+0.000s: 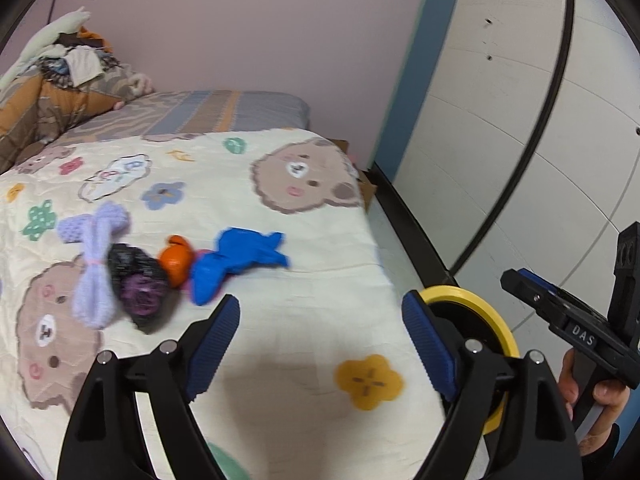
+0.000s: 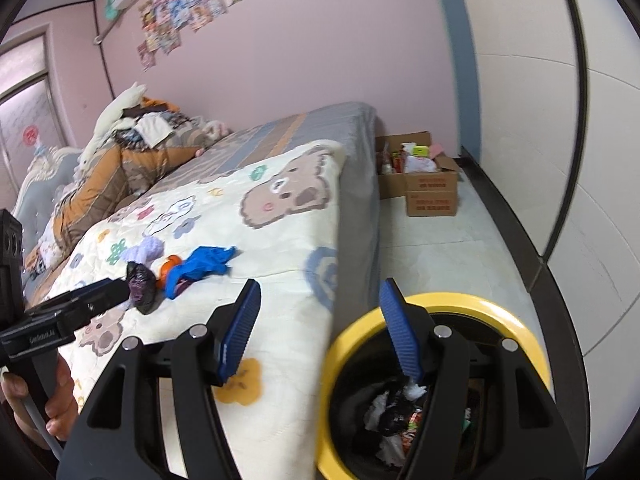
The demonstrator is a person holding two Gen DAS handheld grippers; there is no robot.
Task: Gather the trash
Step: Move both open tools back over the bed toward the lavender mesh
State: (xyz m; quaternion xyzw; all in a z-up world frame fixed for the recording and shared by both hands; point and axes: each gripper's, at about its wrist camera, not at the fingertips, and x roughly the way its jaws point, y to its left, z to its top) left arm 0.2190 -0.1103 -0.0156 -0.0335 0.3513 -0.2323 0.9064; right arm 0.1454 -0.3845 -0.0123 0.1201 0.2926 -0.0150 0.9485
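On the bed's bear-print quilt (image 1: 280, 320) four bits of trash sit in a tight cluster: lilac knit bundle (image 1: 94, 268), black-and-purple bag (image 1: 138, 284), small orange thing (image 1: 176, 262), crumpled blue wrapper (image 1: 236, 262); they touch or overlap, and something pink peeks from under the blue one, can't tell what. Yellow-rimmed bin (image 2: 436, 304) stands on the floor just beside the bed's near corner, already partly filled with wrappers and tissue. Left gripper (image 1: 320, 340) hangs over bare quilt, near the pile but short of it, jaws wide apart, nothing between them. Right gripper (image 2: 320, 328) straddles the bed edge and the bin rim, jaws parted, no item clamped; a white scrap shows near the tip of one finger (image 2: 400, 336), can't tell if it's stuck there or lying in the bin. Reads as between picks: both empty, pile untouched. Next move, my guess: left goes forward and down onto the blue wrapper, nearest to it, and closes on that alone. Risk: neighbours touch it, so a sloppy grab drags the orange piece or the bag along. Then carry over to the bin.
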